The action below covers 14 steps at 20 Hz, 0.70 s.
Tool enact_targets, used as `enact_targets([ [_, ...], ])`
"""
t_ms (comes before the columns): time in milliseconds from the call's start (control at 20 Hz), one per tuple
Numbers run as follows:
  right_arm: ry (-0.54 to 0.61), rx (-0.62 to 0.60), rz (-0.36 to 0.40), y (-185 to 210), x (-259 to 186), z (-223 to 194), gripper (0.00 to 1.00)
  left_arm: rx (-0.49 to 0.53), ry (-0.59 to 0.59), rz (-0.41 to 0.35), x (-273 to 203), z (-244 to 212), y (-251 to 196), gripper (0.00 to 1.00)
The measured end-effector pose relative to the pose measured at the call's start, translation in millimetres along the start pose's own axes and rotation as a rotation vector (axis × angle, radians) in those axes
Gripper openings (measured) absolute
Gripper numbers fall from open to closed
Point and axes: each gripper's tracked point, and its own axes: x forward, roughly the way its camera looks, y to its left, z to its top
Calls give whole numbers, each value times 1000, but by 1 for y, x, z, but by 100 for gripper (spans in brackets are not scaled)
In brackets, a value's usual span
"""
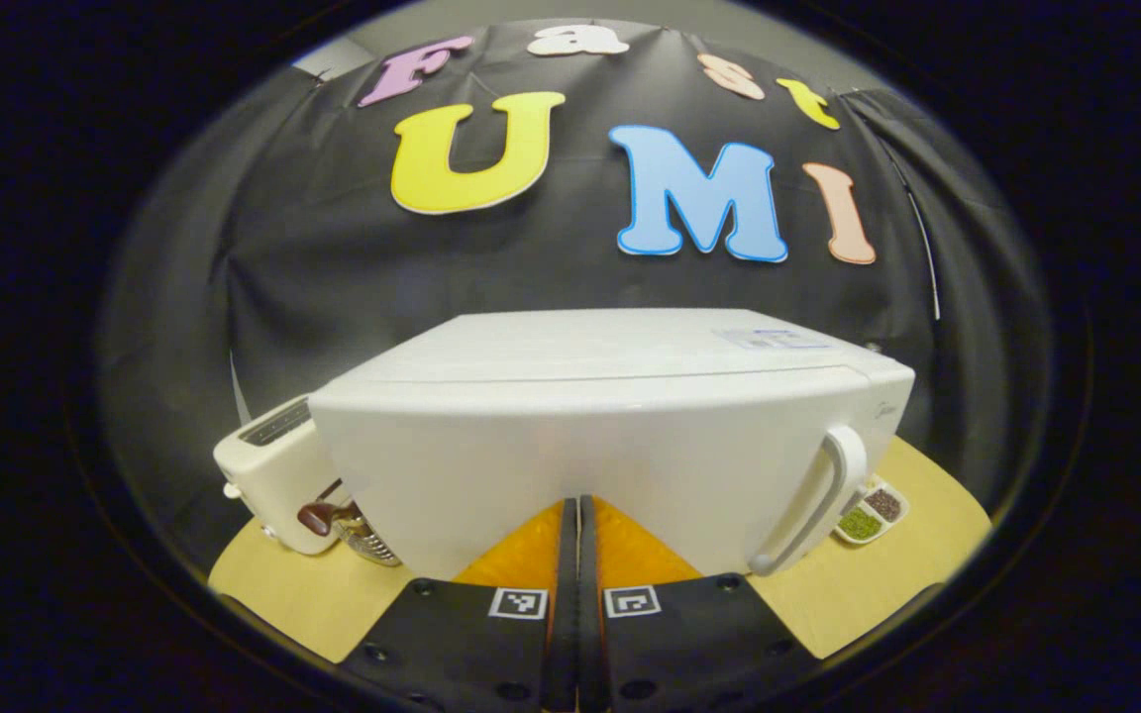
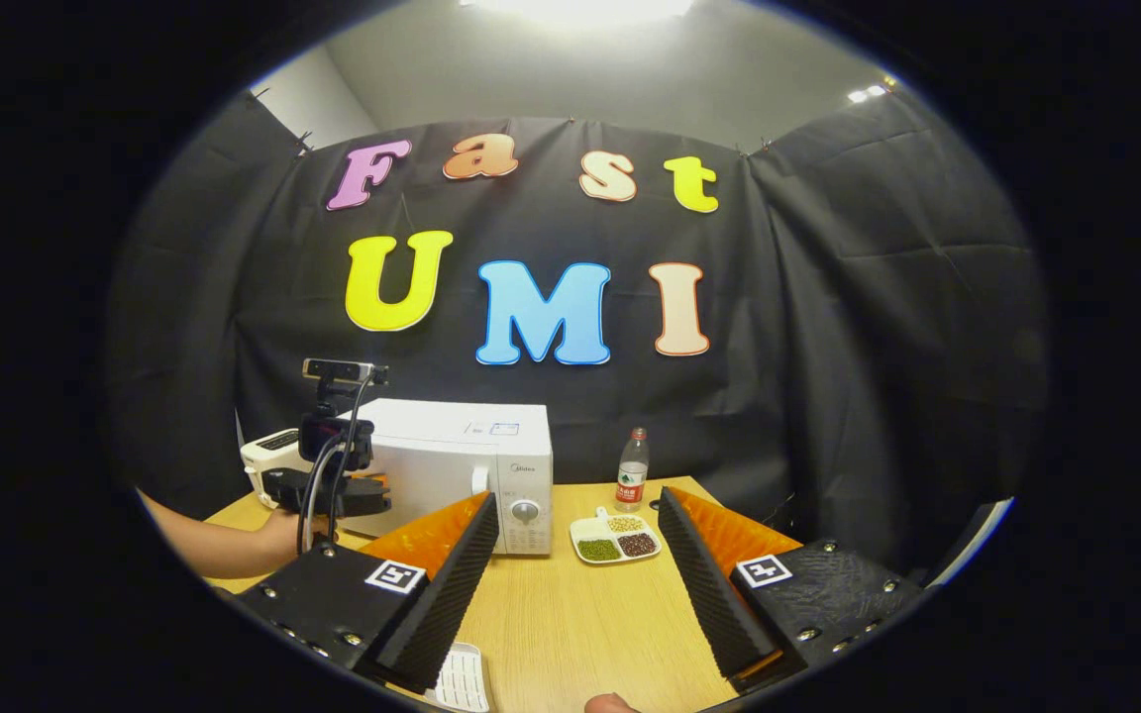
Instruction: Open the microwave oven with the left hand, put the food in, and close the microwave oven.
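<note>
Facing the microwave oven (image 1: pixel 610 436) head-on, the left gripper (image 1: pixel 578 555) has its jaws pressed together with nothing between them, tips just short of the closed door. Door handle (image 1: pixel 823 495) sits at 3 o'clock from the tips, so my read is the jaws need to part and shift that way before any pull. Door not yet opened.

Right gripper (image 2: pixel 570 564) hangs back over the tabletop (image 2: pixel 570 614), jaws spread wide and empty; probably parked clear so the door has room to swing.

Food: a divided dish (image 2: pixel 616 540) of beans and grains on the tabletop, just beside the oven's control-panel side, at 12 o'clock between the right jaws. In the left gripper view it peeks out behind the handle.

Around:
- water bottle (image 2: pixel 632 470) behind the dish, near the wall
- toaster (image 1: pixel 273 470) at 9 o'clock of the oven, a small metal utensil (image 1: pixel 348 520) leaning by it
- the person's forearm (image 2: pixel 224 543) holding the left unit at the oven front

Risk: the dish sits near the door's swing path; cannot tell if it clears.
</note>
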Motion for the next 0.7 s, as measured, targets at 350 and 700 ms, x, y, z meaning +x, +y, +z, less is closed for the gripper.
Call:
enact_targets([
  [350, -29, 15, 62, -11, -20, 10, 98, -40, -141, -101, -103, 50, -46, 7],
  [700, -64, 30, 166, -16, -45, 17, 98, -54, -241, -72, -222, 77, -54, 7],
])
